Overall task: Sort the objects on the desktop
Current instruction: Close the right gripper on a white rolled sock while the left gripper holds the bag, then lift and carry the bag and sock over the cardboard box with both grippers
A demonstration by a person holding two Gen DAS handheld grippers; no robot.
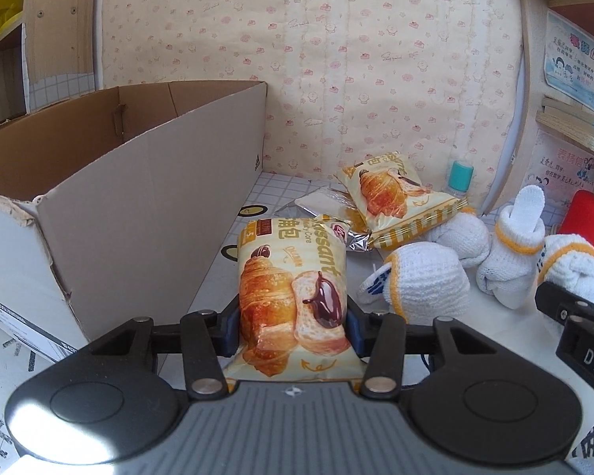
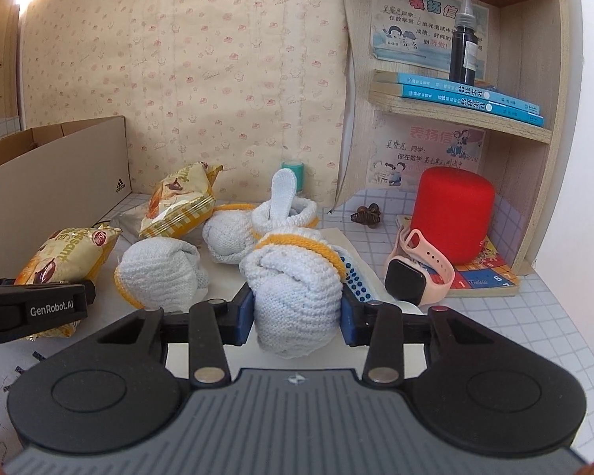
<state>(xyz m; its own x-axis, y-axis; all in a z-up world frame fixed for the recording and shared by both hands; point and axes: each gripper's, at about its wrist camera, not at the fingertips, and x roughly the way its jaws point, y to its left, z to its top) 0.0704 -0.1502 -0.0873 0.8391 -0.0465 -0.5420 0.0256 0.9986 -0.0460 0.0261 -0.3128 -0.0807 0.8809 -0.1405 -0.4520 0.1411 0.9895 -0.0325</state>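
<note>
While the cardboard box (image 1: 138,182) stands open at the far left of the desk (image 2: 534,316), the left gripper (image 1: 293,326) beside it is clamped on a croissant packet (image 1: 293,277), its blue pads pressing both sides. A 2nd croissant packet (image 1: 396,194) lies farther back on a silver wrapper (image 1: 313,204). Right of the packets sit 4 balled white gloves with yellow cuffs; the right gripper (image 2: 297,312) has closed on the nearest glove ball (image 2: 293,289), pads squeezing its flanks. At the far right, a pink smartwatch (image 2: 412,277) leans against a red cylinder (image 2: 453,213) below the shelf (image 2: 455,113).
</note>
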